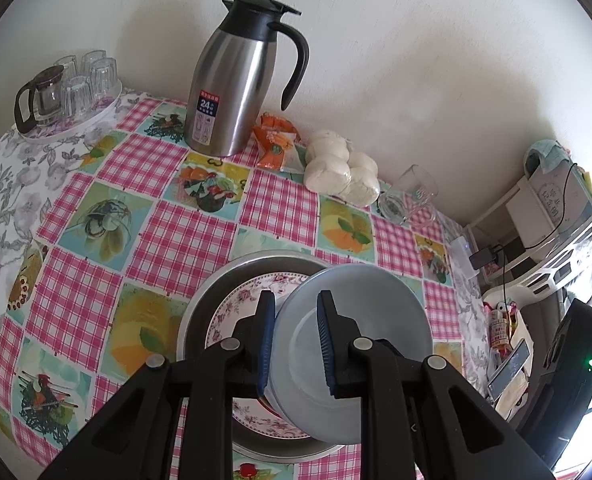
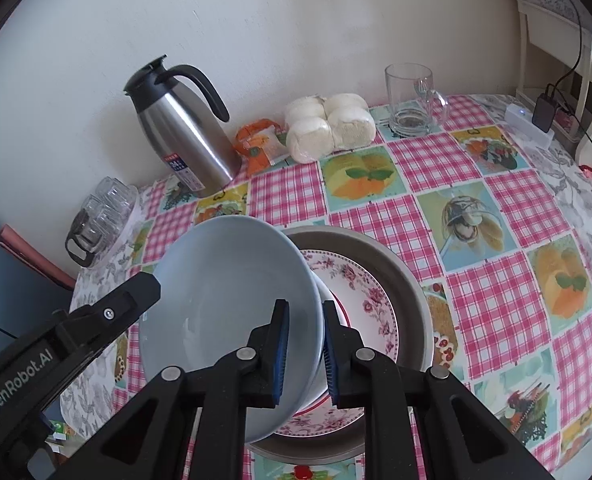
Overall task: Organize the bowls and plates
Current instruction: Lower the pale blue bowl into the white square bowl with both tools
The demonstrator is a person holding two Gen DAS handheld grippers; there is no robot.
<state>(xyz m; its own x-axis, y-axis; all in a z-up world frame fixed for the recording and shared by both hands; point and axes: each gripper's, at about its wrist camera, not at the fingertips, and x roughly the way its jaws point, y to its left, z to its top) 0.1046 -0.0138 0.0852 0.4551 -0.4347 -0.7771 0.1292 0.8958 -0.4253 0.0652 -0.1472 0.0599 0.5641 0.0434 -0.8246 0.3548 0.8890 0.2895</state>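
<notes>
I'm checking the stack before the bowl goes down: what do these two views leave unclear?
- Floral plate: its middle is hidden by the grey bowl in both views.
- Metal pan: near rim covered by the gripper bodies.
- Thermos label: print too small to read.

Grey bowl [image 2: 232, 304] hides much of floral plate [image 2: 371, 300]; flask label [image 1: 207, 114] text illegible.

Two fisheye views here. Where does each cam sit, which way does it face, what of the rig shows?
Left wrist: on the left gripper, facing down past its fingers, shut on the grey-blue bowl seen from underneath, over the floral plate; thermos behind.
Right wrist: on the right gripper, facing down, shut on the same bowl's rim; left gripper enters at lower left.
Shared: bowl, plate, metal basin, thermos, buns, glass mug.
</notes>
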